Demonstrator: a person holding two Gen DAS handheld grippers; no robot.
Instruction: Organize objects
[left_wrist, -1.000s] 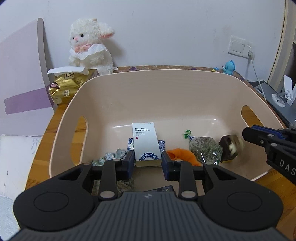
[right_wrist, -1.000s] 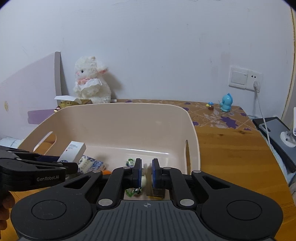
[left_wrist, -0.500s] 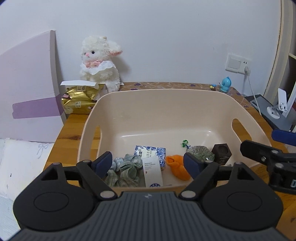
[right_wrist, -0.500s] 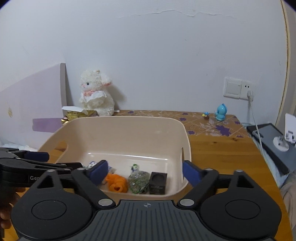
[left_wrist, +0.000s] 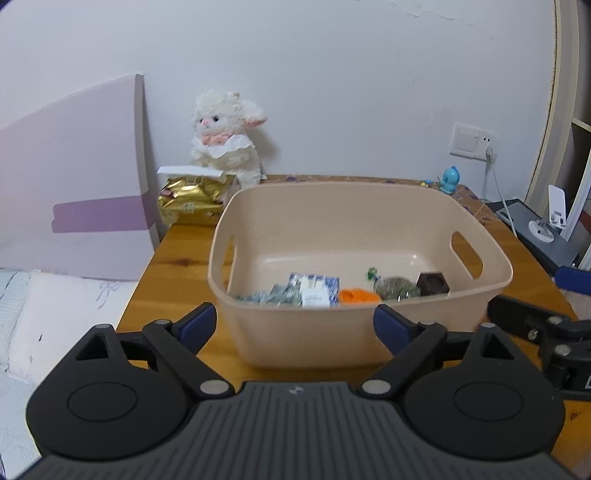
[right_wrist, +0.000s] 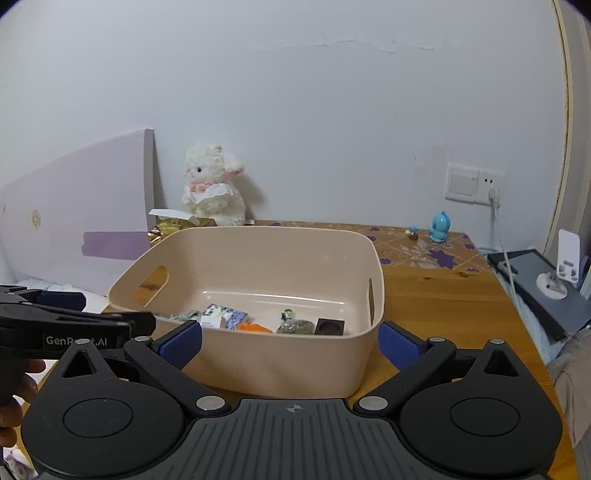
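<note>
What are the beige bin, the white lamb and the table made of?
Bin: looks like moulded plastic, smooth and matte, with rounded corners, cut-out handles and a soft sheen on its floor.
Lamb: plush fabric, fluffy pile, probably stuffed.
Table: seems to be wood, or a wood-look surface, orange-brown with visible grain and knots; a patterned mat covers its back edge.

On the wooden surface (left_wrist: 177, 254) sits a beige plastic tub (left_wrist: 354, 332) holding small items along its six o'clock wall, a white plush lamb (left_wrist: 225, 136) standing at its eleven o'clock.
</note>
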